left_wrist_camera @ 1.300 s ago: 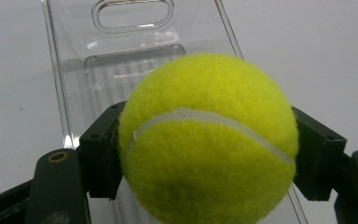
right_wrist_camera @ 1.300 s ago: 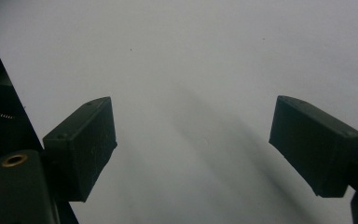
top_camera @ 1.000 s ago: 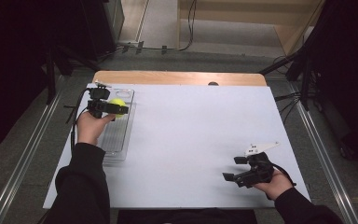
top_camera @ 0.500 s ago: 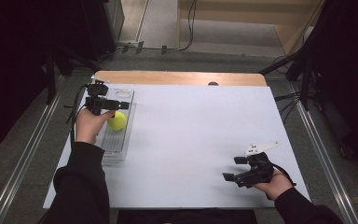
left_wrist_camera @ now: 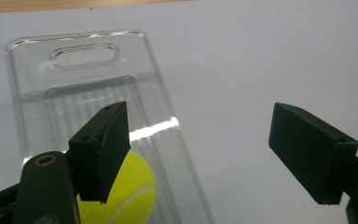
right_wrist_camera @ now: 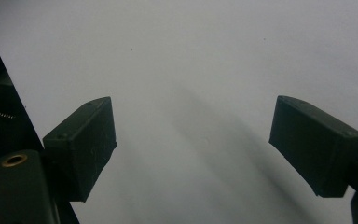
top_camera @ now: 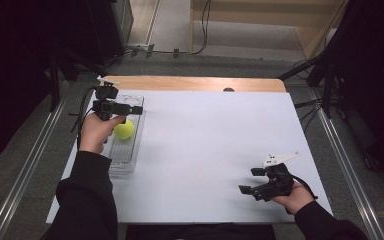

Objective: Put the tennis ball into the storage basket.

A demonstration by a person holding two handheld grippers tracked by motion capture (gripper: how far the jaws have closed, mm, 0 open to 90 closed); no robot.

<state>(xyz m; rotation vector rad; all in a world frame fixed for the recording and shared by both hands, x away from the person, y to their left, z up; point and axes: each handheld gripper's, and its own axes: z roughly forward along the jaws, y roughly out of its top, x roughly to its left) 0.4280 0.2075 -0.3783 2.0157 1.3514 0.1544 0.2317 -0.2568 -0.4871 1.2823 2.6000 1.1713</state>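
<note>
Left edge of tabletop (top_camera: 210, 150): tennis ball (top_camera: 124, 130) lay in the clear tray (top_camera: 125, 160), toward its far half. My left tool (top_camera: 130, 109) hung above the tray, jaws just opened, spread wide with nothing between them, ball below. Near right corner: right tool (top_camera: 252, 181) sat low, jaws apart and empty.
</note>
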